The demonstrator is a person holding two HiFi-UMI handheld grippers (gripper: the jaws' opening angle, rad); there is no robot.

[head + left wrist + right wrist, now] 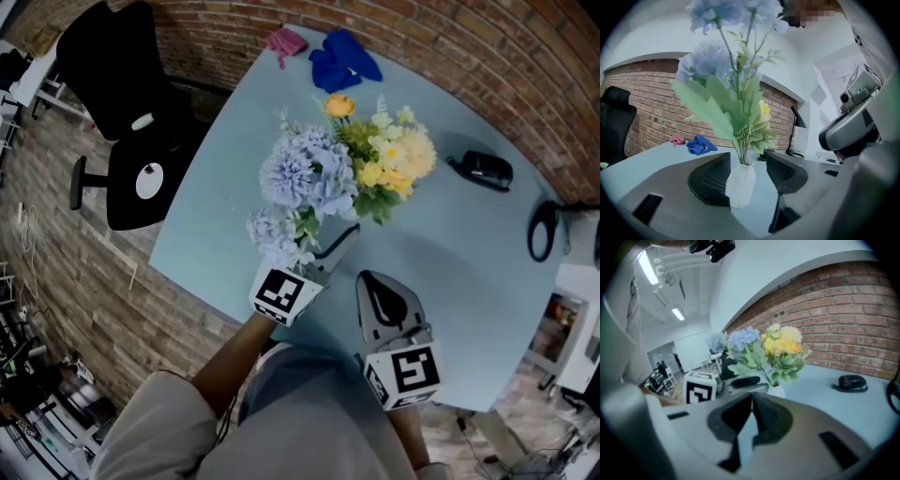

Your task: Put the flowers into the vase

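Note:
A bouquet of blue flowers and yellow flowers stands on the pale blue table, hiding the vase from above. In the left gripper view the small white ribbed vase holds green stems and leaves, and it sits between the jaws of my left gripper. Those jaws are wide open, with a gap showing beside the right pad. My left gripper reaches under the blooms from the near side. My right gripper is shut and empty, just right of it, short of the vase.
A blue cloth and a pink cloth lie at the table's far edge by the brick wall. A black device sits at the right, with a black looped cable beyond it. A black office chair stands left of the table.

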